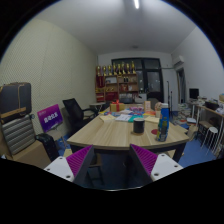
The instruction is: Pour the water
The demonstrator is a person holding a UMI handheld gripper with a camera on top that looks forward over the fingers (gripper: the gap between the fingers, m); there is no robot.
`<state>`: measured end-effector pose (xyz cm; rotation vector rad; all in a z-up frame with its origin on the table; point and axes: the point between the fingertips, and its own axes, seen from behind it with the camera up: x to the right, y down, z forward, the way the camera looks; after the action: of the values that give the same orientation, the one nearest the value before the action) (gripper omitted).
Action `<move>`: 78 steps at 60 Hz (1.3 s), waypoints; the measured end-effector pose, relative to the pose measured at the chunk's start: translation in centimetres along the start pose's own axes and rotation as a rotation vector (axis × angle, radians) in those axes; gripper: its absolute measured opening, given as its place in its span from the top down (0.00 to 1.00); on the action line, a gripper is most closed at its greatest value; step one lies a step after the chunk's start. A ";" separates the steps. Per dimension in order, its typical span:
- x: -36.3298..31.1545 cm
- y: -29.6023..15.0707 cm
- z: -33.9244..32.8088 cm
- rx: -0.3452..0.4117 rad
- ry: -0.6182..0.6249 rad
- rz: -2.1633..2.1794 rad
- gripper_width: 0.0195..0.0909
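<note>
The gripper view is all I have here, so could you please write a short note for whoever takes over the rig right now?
Tongs: open and empty, held in the air well short of the wooden table, nothing between the fingers.
Things: a blue bottle stands upright near the table's right end, beyond the tongs, among small clutter too small to identify. I cannot make out a cup to pour into.
Done: nothing visible; the bottle is untouched.
Left: approach the table, grasp the bottle, find the receiving vessel, pour.

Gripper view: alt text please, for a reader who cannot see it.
The gripper hangs with jaws open and empty, well short of a wooden table in an office. A blue bottle stands on the table beside a dark cup; shelves line the far wall.
</note>
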<state>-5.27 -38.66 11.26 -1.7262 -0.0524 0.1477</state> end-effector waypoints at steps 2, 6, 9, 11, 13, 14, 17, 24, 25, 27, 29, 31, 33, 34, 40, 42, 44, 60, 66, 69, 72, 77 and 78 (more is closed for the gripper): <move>-0.2 -0.4 -0.2 0.002 0.003 -0.001 0.12; -0.1 -0.7 0.0 0.017 0.003 -0.013 0.12; 0.4 -0.4 0.5 0.029 0.007 -0.027 0.12; 0.5 -0.6 0.9 0.038 0.014 -0.037 0.12; 2.0 -1.0 1.1 0.049 0.017 -0.048 0.11; 1.6 -1.0 1.5 0.056 0.023 -0.057 0.12; 2.6 -1.5 2.3 0.075 0.033 -0.083 0.12; 7.6 -3.0 4.9 0.145 0.071 -0.081 0.11; 8.5 -3.1 5.3 0.151 0.081 -0.075 0.11; 10.8 -3.1 6.2 0.152 0.099 -0.065 0.12; 12.6 -3.0 7.2 0.152 0.115 -0.056 0.12; 14.5 -3.0 8.2 0.152 0.135 -0.050 0.12; 16.6 -3.0 10.1 0.155 0.165 -0.050 0.12; 17.4 -2.9 9.9 0.156 0.181 -0.050 0.12; 22.9 -2.6 13.9 0.151 0.269 -0.066 0.12; 24.2 -2.3 15.7 0.149 0.282 -0.069 0.12; 24.9 -2.6 16.2 0.146 0.291 -0.069 0.12; 30.6 -2.8 24.9 0.128 0.357 -0.128 0.13; 31.7 -3.0 27.6 0.132 0.376 -0.081 0.13; 32.2 -2.0 28.7 0.108 0.367 -0.052 0.34; 32.5 -2.2 29.2 0.127 0.377 -0.013 0.44; 32.6 -1.8 29.5 0.156 0.394 0.000 0.48; 32.6 -1.8 29.5 0.160 0.395 -0.001 0.50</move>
<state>23.27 -5.61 6.30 -1.5684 0.2432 -0.1867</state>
